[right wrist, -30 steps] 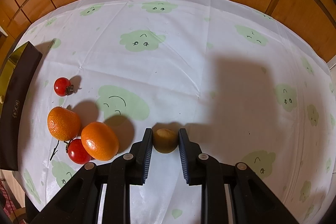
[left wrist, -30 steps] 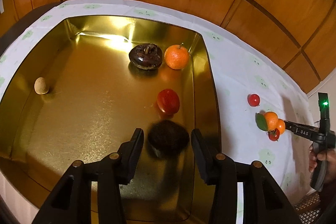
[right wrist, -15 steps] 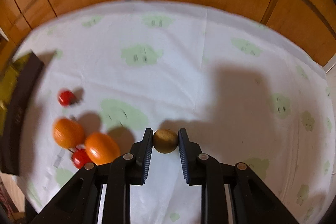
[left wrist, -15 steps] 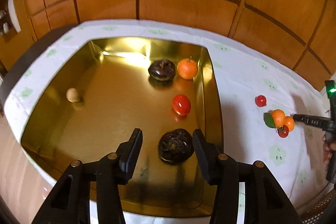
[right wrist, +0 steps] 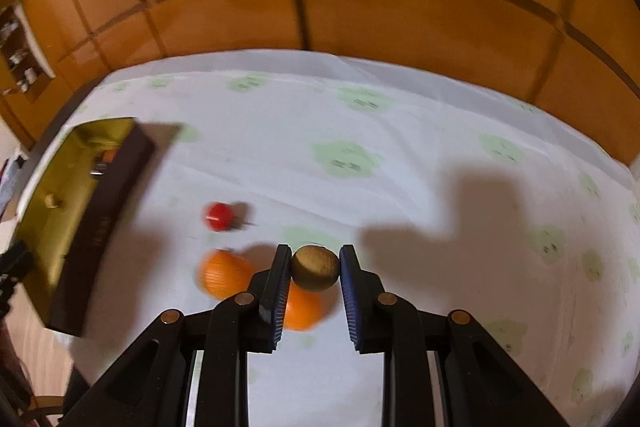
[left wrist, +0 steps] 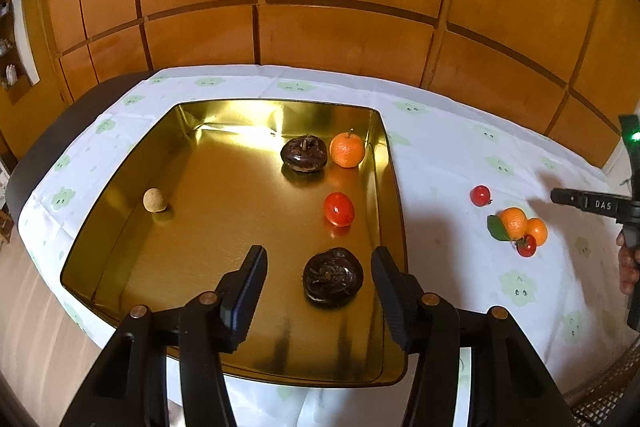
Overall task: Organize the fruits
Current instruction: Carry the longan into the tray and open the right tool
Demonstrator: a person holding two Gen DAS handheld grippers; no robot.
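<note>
Left gripper: poised above the gold tray, jaws opening, pads clear of everything. Between the fingers but untouched: a dark wrinkled fruit, resting on the tray floor near the right wall.

Also in the tray: a second dark fruit touching a mandarin at the far right corner; a red tomato between the two dark fruits; a small tan ball alone at the left side.

Right gripper: clamped fully on a small brown round fruit, carried clear of the tablecloth.

On the cloth right of the tray: a cherry tomato apart from a cluster of two oranges with another small tomato, apparently touching; right wrist view too blurred to confirm.
</note>
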